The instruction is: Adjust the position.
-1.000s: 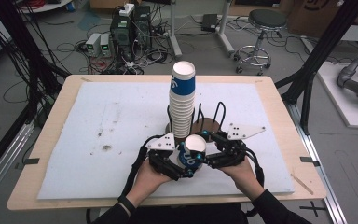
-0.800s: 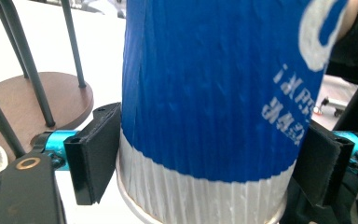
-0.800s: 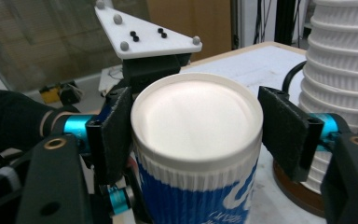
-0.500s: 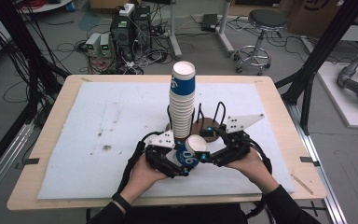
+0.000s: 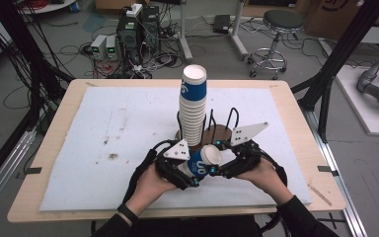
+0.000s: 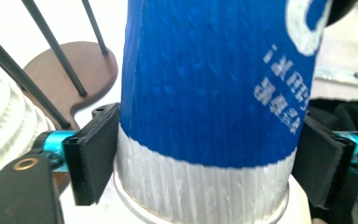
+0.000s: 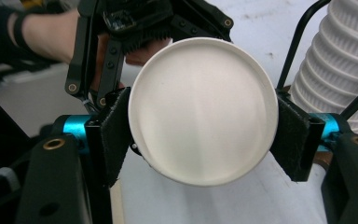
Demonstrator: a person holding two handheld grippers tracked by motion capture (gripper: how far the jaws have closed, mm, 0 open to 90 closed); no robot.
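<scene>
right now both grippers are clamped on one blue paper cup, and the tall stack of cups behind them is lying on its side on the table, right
Not quite. The left gripper and right gripper do both clamp the blue paper cup, but the stack of cups is not lying down. The high view shows it standing upright on the brown wire-post holder, behind the grippers.

The white mat (image 5: 94, 148) lies bare across the left half of the high view, wide room for a hand. At centre the cup stack (image 5: 193, 106) rises from a wire-posted holder (image 5: 219, 132), blocking the way just above both grippers. A narrower free strip of mat runs at the right, between the holder and the table (image 5: 303, 133) edge.
</scene>
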